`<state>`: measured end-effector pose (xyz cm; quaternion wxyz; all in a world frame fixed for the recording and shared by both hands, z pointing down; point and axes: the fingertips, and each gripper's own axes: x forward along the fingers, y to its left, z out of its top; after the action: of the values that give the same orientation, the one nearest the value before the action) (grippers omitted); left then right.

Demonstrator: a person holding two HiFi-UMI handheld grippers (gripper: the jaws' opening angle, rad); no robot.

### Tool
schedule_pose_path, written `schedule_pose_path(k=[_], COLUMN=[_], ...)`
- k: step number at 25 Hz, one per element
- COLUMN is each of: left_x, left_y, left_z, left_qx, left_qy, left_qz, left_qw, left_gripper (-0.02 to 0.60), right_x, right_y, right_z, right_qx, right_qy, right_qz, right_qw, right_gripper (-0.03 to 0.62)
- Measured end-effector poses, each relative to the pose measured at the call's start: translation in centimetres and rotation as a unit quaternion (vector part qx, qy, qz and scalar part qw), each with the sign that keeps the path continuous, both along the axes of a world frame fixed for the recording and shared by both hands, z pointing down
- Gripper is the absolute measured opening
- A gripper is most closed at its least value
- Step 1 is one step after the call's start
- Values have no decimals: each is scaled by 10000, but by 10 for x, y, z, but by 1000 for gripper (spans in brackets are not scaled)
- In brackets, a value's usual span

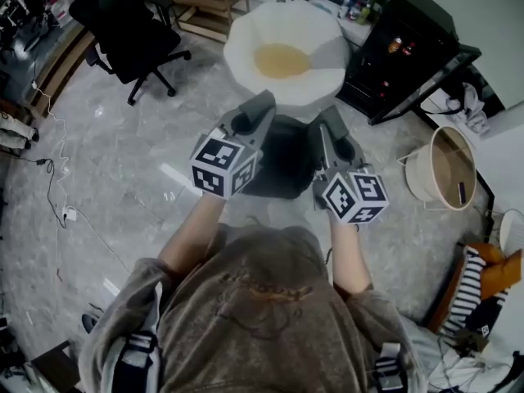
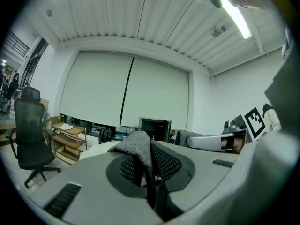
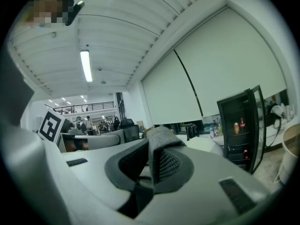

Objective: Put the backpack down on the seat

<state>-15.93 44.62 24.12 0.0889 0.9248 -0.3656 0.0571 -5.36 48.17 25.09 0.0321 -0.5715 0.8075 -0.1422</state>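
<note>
Grey fabric straps (image 2: 139, 146) of the backpack (image 1: 282, 166) in the tight pinch of left tongs (image 2: 148, 170) and right tongs (image 3: 151, 165), near white seat (image 1: 246, 56).

Backpack (image 1: 282, 166) — both sides hidden

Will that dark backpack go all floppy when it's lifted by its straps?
Probably floppy: the dark fabric backpack hangs between the left gripper and right gripper, and its grey padded straps fold over where the fingers pinch them. It likely won't slip, since the straps look coarse-woven. It may slump on the white round seat.
</note>
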Motion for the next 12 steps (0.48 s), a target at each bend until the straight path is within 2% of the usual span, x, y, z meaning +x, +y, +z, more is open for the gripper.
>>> schedule_pose_path(k=[12], left_x=[-2], left_y=[-46], left_z=[5], left_qx=[-31], left_qy=[100], left_qz=[-18], left_qw=[9999], left_gripper=[29], right_x=[-5], right_y=[-46], right_z=[4], right_qx=[62], right_qy=[-5], right_qz=[-44], right_qw=[10000], right_gripper=[26])
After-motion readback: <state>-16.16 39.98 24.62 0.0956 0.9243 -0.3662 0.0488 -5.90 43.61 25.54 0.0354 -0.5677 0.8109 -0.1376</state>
